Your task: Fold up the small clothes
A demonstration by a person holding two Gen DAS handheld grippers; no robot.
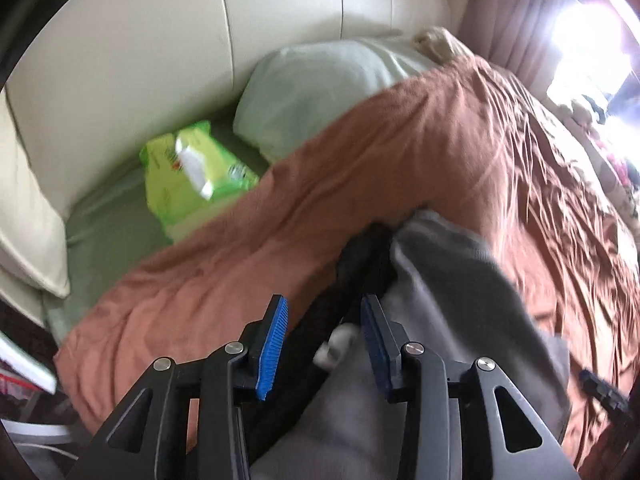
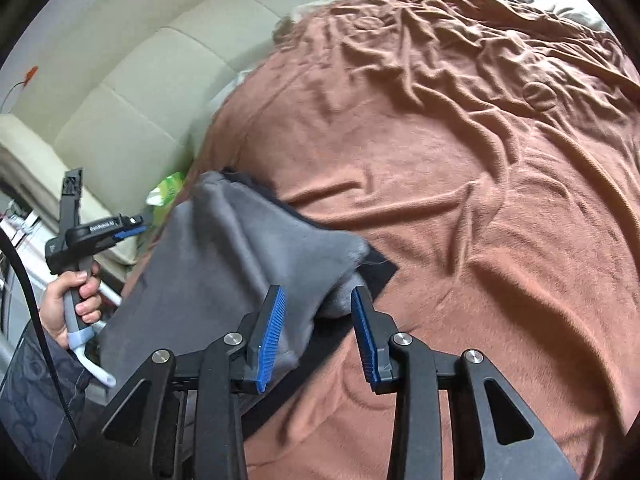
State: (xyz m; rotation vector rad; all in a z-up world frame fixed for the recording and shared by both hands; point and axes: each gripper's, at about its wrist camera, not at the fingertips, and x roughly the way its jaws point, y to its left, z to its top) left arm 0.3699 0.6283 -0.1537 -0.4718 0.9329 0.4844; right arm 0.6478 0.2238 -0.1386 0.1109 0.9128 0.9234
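A grey garment [image 2: 224,264] with a black band [image 1: 320,340] along one edge lies partly lifted over the brown blanket [image 2: 460,168] on the bed. My right gripper [image 2: 318,336] is shut on a bunched fold of this grey garment, and the cloth rises from the bed toward its blue pads. In the left wrist view my left gripper [image 1: 324,344] stands open, its pads apart, with the black band and grey cloth [image 1: 440,300] passing below the gap untouched. The right wrist view shows the left gripper [image 2: 134,228] at the garment's left edge, held by a hand [image 2: 68,304].
A green packet [image 1: 192,176] and a pale pillow [image 1: 320,92] lie by the cream padded headboard [image 1: 160,52]. The blanket spreads wrinkled to the right. Bright light [image 1: 588,36] comes from the far right. Clutter sits off the bed's left edge.
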